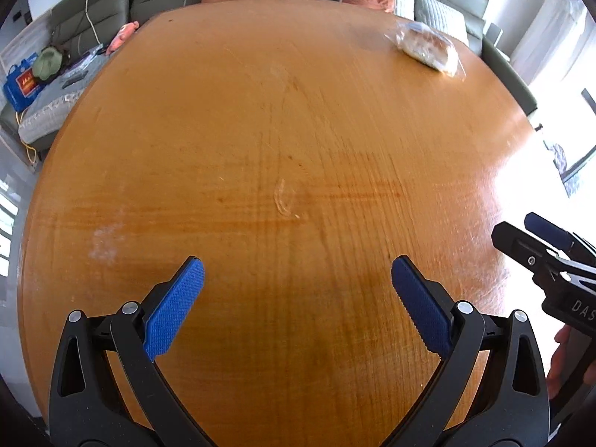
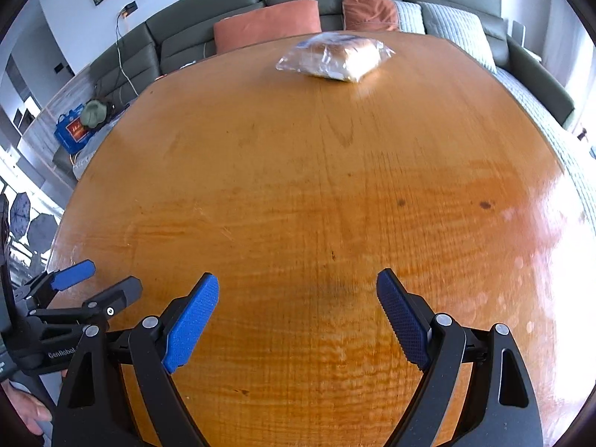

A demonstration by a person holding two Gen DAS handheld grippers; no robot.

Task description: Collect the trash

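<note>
Bread bag point(image 2: 333, 57) sits alone at the counter's point(image 2: 298, 193) far edge, well ahead; left gripper point(image 1: 298, 272) and right gripper point(image 2: 298, 290) hover near, both spread wide and empty, presumably readied to reach it.

Trash: we saw a clear plastic bag point(image 2: 332, 58) holding pale bread.
Pose: it lay flat, crinkled.
Place: we found it near the table's point(image 2: 298, 193) far edge.
</note>
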